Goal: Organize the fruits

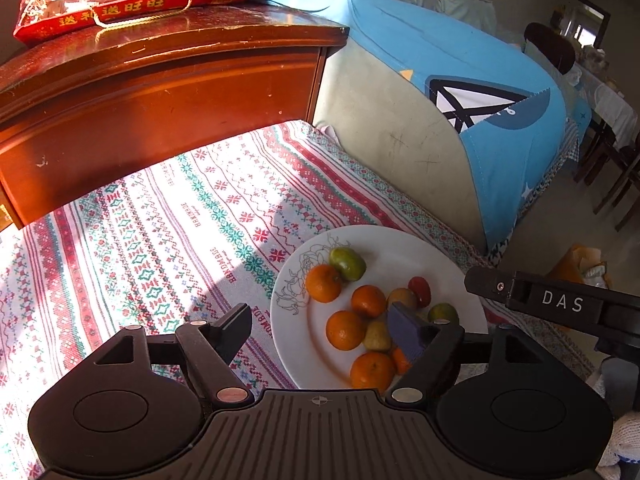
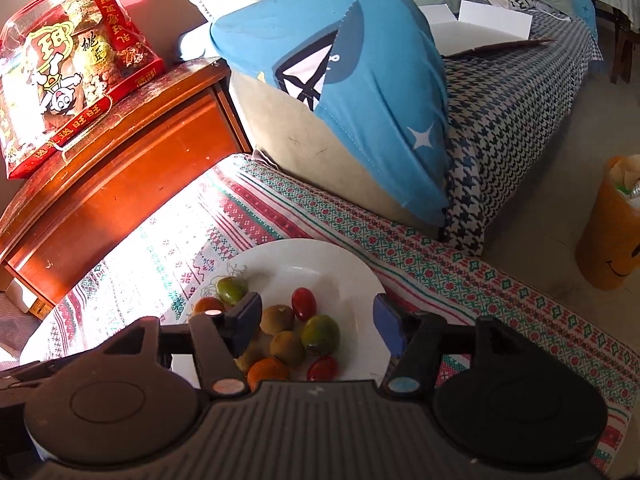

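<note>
Nearest us, our left gripper point(image 1: 324, 328) and right gripper point(image 2: 318, 320) both gape wide above the round white ceramic plate point(image 2: 352, 280), gripping nothing. The small orange, green and red fruits point(image 2: 288, 336) lie heaped on that plate, on the patterned red-and-green tablecloth point(image 1: 160, 220). Beyond stands a glossy brown wooden cabinet point(image 1: 160, 88).
</note>
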